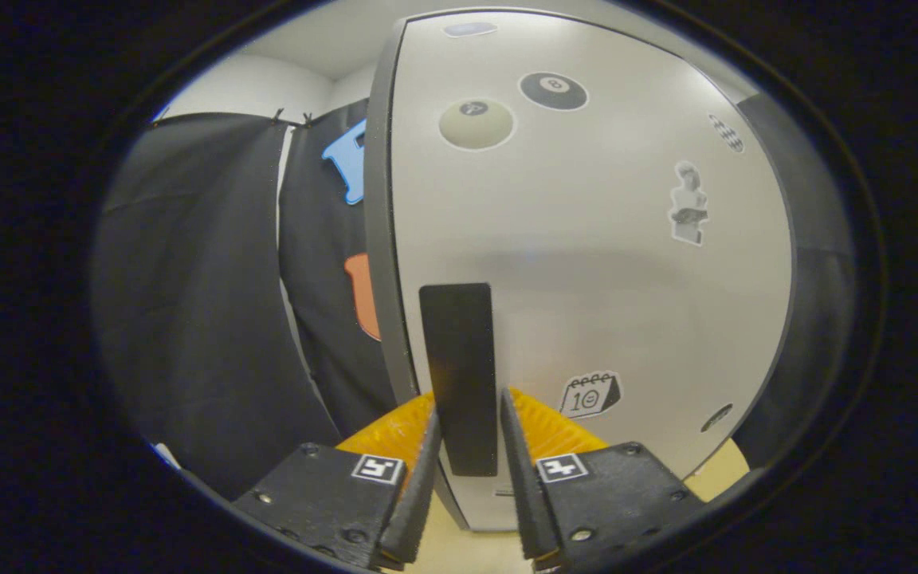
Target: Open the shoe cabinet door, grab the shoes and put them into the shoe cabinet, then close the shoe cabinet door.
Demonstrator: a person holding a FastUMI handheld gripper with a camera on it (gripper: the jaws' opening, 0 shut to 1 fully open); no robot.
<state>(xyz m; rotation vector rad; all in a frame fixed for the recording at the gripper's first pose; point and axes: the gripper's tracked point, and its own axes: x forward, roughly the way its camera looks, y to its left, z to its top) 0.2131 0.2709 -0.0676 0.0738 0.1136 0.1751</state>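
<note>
The shoe cabinet's white door (586, 263), dotted with stickers, stands close in front of me. Its black upright handle (459, 351) runs down between my fingers. My gripper (467, 408) is shut on the lower part of that handle, one finger pressed against each side. The door's grey left edge (379, 239) faces me, and I cannot tell whether the door is ajar. A dark grey part of the cabinet (817, 279) shows past the door's right edge.
Black booth cloth (196, 319) hangs to the left of the cabinet, with a white wall above it. A pale beige floor (714, 472) shows under the door and below my fingers.
</note>
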